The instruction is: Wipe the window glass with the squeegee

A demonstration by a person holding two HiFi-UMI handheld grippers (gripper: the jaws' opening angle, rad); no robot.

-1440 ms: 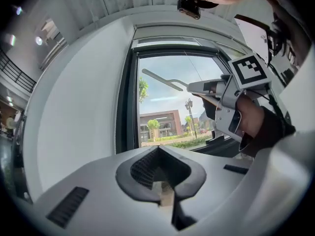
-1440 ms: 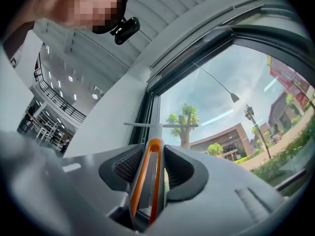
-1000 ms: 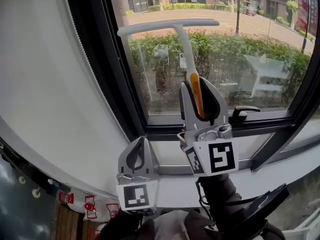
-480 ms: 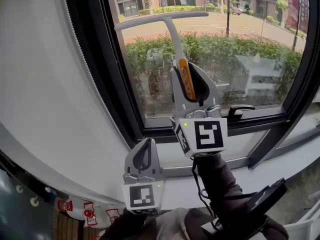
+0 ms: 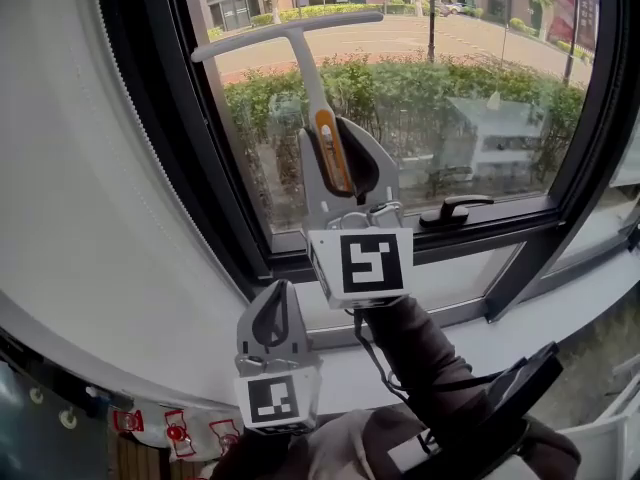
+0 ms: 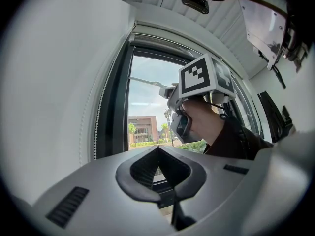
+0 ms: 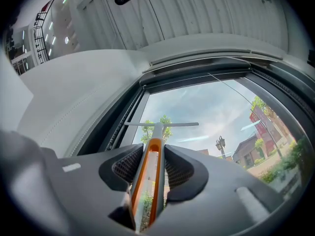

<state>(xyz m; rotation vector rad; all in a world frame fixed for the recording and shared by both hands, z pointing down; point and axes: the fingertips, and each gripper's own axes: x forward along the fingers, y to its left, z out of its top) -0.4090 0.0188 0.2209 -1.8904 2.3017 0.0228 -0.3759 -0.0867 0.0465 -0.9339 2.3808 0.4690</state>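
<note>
Nearest me, the left gripper [image 5: 278, 308] is hanging low by the sill [image 5: 560, 318], its jaws pressed together on nothing. Just beyond, the right gripper [image 5: 338, 158] is clamping the squeegee [image 5: 308, 73] by its orange handle. The blade is sitting high against the glass [image 5: 480, 78], near the left frame [image 5: 150, 118].

— Where does the head view look from?
— Close above, steeply down past the left gripper [image 5: 278, 290] and right gripper [image 5: 332, 133] at the window [image 5: 480, 98].
— The gripper views?
— Low, tilted up along their jaws at that window. The right one shares the squeegee [image 5: 310, 78] with the head view.
</note>
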